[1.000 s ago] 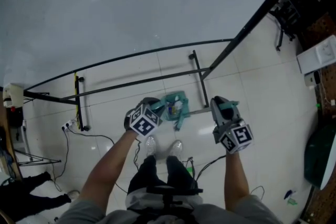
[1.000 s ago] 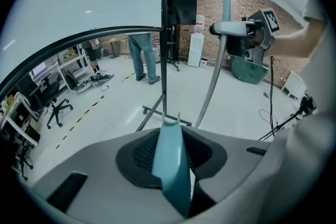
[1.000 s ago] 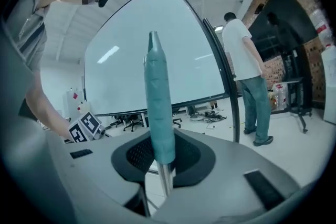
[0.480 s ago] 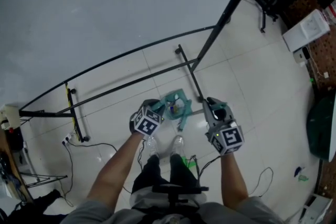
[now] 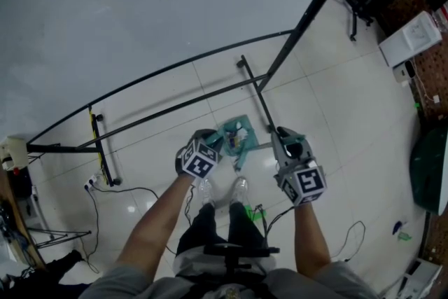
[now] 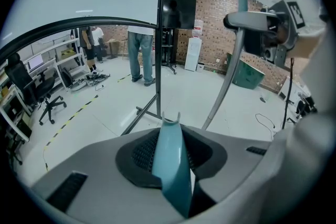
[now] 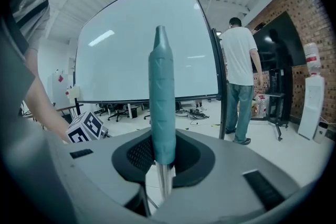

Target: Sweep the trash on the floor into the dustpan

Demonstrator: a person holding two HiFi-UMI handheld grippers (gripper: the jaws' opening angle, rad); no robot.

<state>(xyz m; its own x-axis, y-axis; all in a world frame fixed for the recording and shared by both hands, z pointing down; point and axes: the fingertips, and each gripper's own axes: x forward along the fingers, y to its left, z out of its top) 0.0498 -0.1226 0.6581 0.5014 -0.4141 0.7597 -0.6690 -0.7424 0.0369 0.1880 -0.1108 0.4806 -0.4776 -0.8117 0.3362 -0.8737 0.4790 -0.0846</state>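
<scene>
My left gripper clamps the dustpan; my right gripper clamps the broom, which slants down just right of the dustpan.

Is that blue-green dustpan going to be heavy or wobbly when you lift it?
Probably light: the dustpan looks like thin plastic. Its handle seems stiff, unbent where the left gripper clamps it. The trash inside might slide out if it tips.

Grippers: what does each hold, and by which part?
Left gripper: teal plastic dustpan, by its flat handle. Right gripper: metal-shafted broom, by its teal ribbed grip.
</scene>
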